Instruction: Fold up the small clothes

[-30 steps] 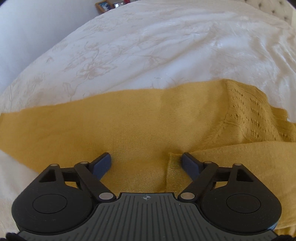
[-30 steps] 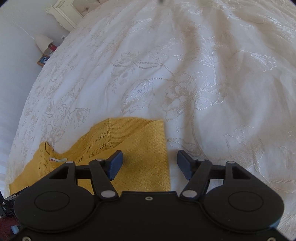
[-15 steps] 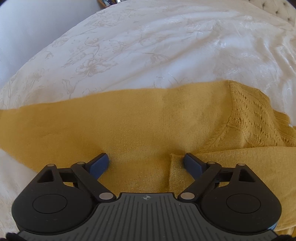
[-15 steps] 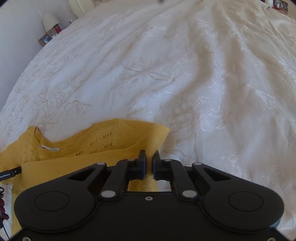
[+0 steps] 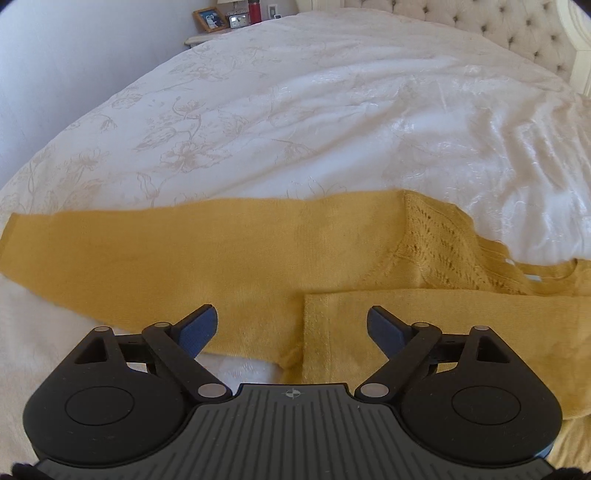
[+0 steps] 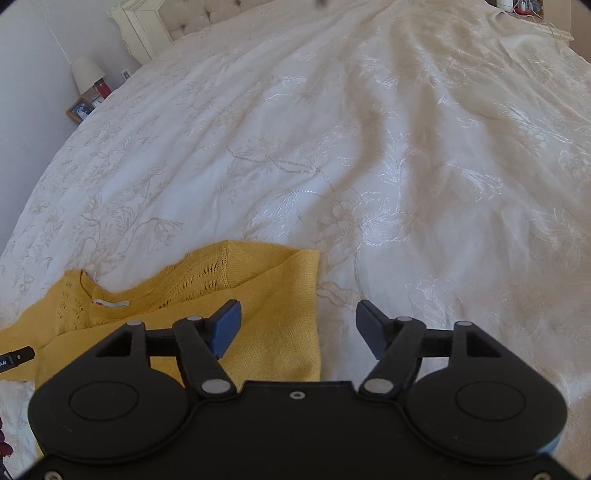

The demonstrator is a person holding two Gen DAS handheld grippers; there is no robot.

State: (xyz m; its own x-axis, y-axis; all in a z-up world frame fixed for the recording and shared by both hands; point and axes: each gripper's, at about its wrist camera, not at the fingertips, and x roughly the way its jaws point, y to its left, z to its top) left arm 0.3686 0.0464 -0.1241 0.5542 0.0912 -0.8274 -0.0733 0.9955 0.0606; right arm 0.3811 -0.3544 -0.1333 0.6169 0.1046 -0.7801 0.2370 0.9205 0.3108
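Observation:
A mustard-yellow knit sweater (image 5: 229, 266) lies flat on the white bed. In the left wrist view one sleeve stretches out to the left and the other sleeve (image 5: 424, 325) is folded across the body. My left gripper (image 5: 291, 328) is open just above the folded sleeve's cuff edge, holding nothing. In the right wrist view the sweater's folded side (image 6: 273, 310) and neckline with label (image 6: 110, 303) show. My right gripper (image 6: 298, 325) is open over the sweater's right edge, empty.
The white embroidered bedspread (image 5: 314, 118) fills both views. A tufted headboard (image 5: 480, 33) is at the far end. A bedside table with a picture frame (image 5: 209, 19), clock and red bottle stands at the back left. A lamp (image 6: 86, 72) stands there too.
My right gripper closed on the sweater's edge half a second ago and has now opened again, letting go. My left gripper stayed open and drew back a little, so more of the sweater shows.

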